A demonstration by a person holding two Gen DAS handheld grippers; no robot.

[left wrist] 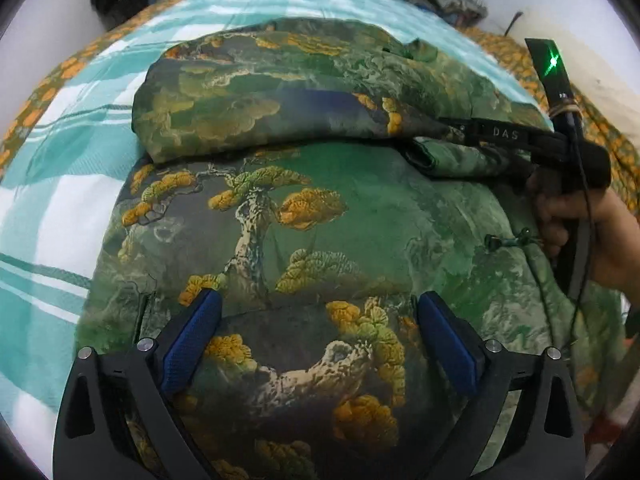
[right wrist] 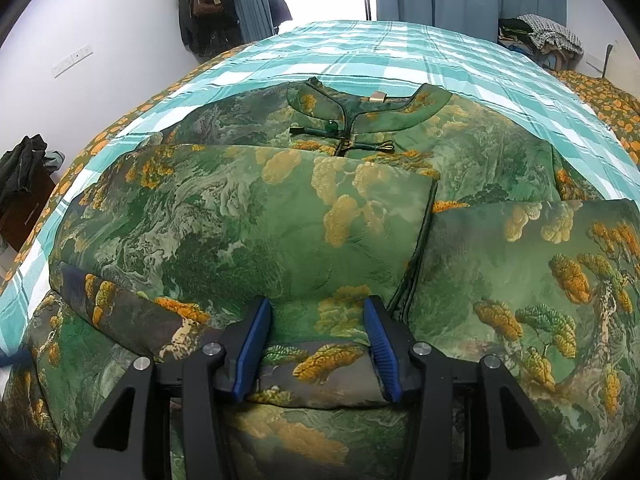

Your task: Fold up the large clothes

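Note:
A green padded jacket [left wrist: 280, 220] printed with pine trees and orange foliage lies on the bed, front up, its collar [right wrist: 360, 112] at the far end. One sleeve [left wrist: 260, 92] is folded across the chest. My left gripper [left wrist: 318, 298] hovers over the lower body of the jacket, jaws wide open, nothing between its blue pads. My right gripper [right wrist: 317, 304] is closed on the cuff end of the folded sleeve [right wrist: 320, 368], which fills the gap between its pads. In the left wrist view the right gripper [left wrist: 440, 146] comes in from the right, held by a hand [left wrist: 580, 224].
A teal and white checked sheet [right wrist: 400, 52] covers the bed over an orange-flowered cover [right wrist: 600, 96]. A pile of clothes [right wrist: 536, 36] sits at the far right corner. Bags hang on the wall [right wrist: 208, 12], and dark clothes [right wrist: 24, 172] lie left of the bed.

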